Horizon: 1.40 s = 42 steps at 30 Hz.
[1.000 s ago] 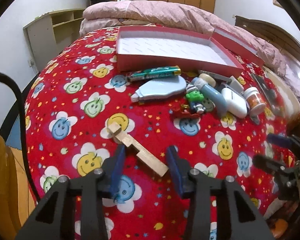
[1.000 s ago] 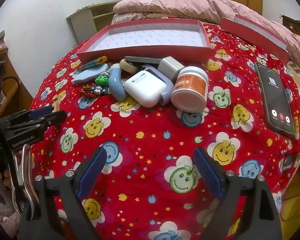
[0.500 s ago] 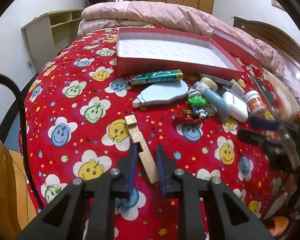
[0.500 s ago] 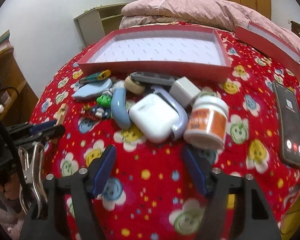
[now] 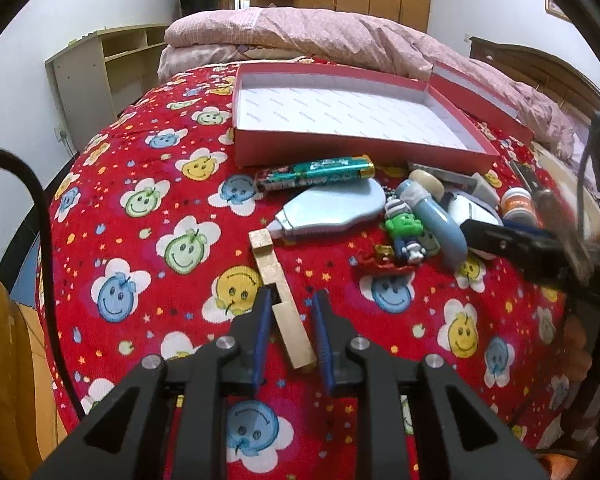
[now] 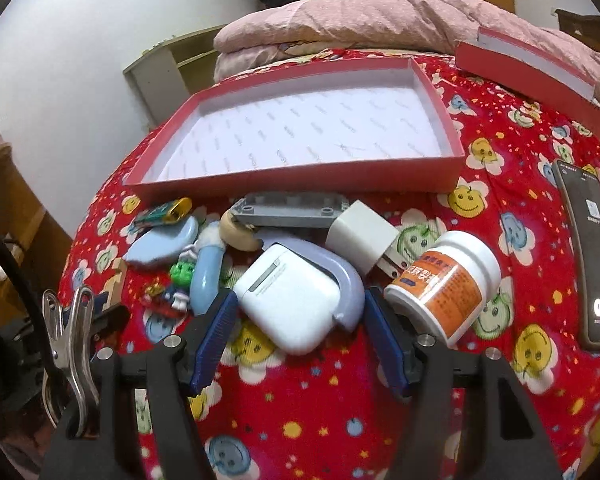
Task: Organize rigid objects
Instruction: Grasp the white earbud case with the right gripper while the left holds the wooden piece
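Observation:
My left gripper (image 5: 292, 294) is shut on a pale wooden block (image 5: 278, 280) that lies lengthwise between its blue pads on the red bedspread. My right gripper (image 6: 300, 294) is shut on a white earbud case (image 6: 288, 304) in its lilac curved cover (image 6: 340, 268), one pad against each side. An open red box (image 6: 300, 178) with a white lining sits behind the pile. Beside the case lie an orange-labelled pill bottle (image 6: 444, 284), a white charger (image 6: 360, 236) and a grey brick plate (image 6: 292, 210).
A green lighter (image 5: 320, 172), a blue correction tape (image 5: 328, 212), a green figure (image 5: 404, 228) and a blue tube (image 5: 436, 220) lie in front of the box. A phone (image 6: 588, 256) lies at right, the box lid (image 6: 532, 76) behind it.
The left jaws closed on the wooden block and turned it lengthwise. The right gripper moved forward to the pile and its jaws narrowed around the white case.

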Motion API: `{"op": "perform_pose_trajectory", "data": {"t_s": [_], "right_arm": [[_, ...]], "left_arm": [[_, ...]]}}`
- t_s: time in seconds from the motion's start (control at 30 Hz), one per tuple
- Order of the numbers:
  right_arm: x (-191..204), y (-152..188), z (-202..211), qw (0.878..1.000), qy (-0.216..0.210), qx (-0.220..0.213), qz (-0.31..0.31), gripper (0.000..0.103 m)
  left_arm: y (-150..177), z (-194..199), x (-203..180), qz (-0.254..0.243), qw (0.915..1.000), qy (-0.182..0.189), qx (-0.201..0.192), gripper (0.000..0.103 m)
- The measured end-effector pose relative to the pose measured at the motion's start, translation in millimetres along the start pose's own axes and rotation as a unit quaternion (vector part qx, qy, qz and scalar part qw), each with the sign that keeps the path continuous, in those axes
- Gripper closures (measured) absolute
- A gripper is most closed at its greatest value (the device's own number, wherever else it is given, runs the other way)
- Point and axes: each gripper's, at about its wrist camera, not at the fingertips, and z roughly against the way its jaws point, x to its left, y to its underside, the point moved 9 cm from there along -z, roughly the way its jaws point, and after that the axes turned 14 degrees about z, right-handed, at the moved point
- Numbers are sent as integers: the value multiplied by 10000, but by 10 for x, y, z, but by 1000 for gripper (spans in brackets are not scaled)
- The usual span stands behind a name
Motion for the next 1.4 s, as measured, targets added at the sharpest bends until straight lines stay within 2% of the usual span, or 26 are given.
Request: {"op": "perform_pose_trajectory", "data": {"t_s": [0.2,0.37,0.6,1.07,1.3,1.4], "right_arm": [[39,-39,-56,9995,315,-18,99,35],[59,-13,-42,9986,432,-27,309,38],[76,111,66,9987,319,36,387,46],[224,557,389,9985,-139,415,338,45],[327,556,596,9964,-101,165,820,44],[377,474,715,9955,24,-132,938,44]], "left_arm": [[-44,-28,-19,64,10000,60,-31,74],[-43,-31,-27,-17,10000,11,-51,75],[15,20,33,61,9999,65,63,84],[99,70,64,178,9997,151,109,85],[73,54,40,183,9997,150,45,83],[73,53,27,146,9998,134,13,82]]}}
